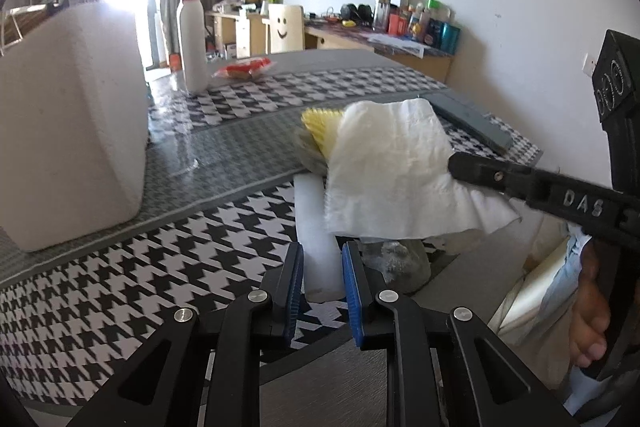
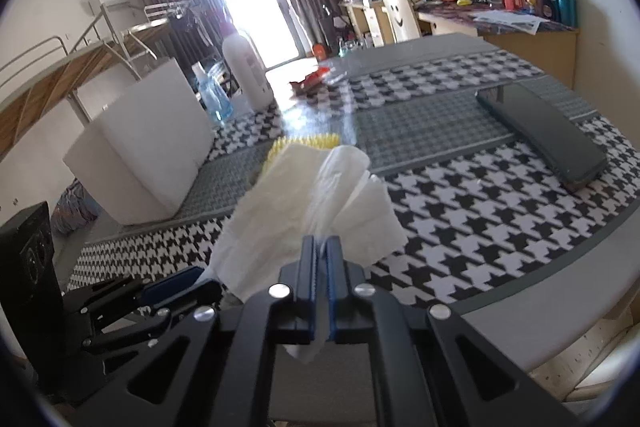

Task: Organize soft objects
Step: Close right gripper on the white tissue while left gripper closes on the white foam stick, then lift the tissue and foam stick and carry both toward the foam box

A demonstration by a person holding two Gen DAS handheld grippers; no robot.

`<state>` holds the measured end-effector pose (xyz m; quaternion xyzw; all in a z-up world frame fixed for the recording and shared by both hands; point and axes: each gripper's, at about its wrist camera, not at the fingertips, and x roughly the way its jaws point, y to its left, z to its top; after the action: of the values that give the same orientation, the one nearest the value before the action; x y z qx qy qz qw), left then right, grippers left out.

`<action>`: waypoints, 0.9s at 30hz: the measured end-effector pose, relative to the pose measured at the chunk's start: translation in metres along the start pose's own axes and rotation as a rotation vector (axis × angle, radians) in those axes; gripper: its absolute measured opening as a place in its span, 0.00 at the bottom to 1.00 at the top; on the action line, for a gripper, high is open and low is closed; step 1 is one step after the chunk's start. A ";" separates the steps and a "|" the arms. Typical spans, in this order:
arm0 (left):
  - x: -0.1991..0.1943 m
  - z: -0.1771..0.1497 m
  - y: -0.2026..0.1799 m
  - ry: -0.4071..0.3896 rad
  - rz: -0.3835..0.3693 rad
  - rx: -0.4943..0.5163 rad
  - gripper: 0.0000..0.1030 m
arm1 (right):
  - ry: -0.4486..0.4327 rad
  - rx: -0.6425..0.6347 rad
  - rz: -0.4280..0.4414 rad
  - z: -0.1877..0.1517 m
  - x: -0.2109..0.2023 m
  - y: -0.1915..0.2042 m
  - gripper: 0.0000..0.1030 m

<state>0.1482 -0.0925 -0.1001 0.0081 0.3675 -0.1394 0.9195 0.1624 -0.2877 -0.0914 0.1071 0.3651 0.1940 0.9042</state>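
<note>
Right gripper (image 2: 321, 255) was pinched tight on a white tissue (image 2: 304, 211), lifted above the houndstooth table (image 2: 480, 207). Left gripper (image 1: 322, 277) sat parted around a white foam roll (image 1: 316, 227), not pressing it.

A thin, crinkled white paper tissue (image 2: 316, 195) is pinched ahead of the right hand-held gripper (image 2: 321, 251), whose matt black plastic arms carry ribbed blue pads (image 2: 331, 267) and shiny metal screws. A glossy houndstooth covering is seen on the worktop (image 1: 120, 287). To the left of the left hand-held gripper (image 1: 322, 267), a matt, grainy white foam block (image 1: 68, 131) is seen; ahead, a smooth white foam bar (image 1: 316, 235).
</note>
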 end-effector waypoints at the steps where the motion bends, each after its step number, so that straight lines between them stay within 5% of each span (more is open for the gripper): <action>1: -0.001 0.000 0.001 -0.004 0.000 -0.001 0.21 | -0.011 -0.001 0.004 0.002 -0.003 0.002 0.06; 19: -0.045 0.005 0.025 -0.133 0.052 -0.012 0.21 | -0.105 -0.029 0.102 0.024 -0.030 0.023 0.06; 27: -0.048 0.005 0.030 -0.129 0.053 -0.026 0.15 | -0.129 -0.056 0.110 0.031 -0.034 0.034 0.06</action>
<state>0.1263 -0.0525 -0.0665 -0.0031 0.3087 -0.1104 0.9447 0.1528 -0.2726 -0.0370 0.1138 0.2942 0.2465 0.9164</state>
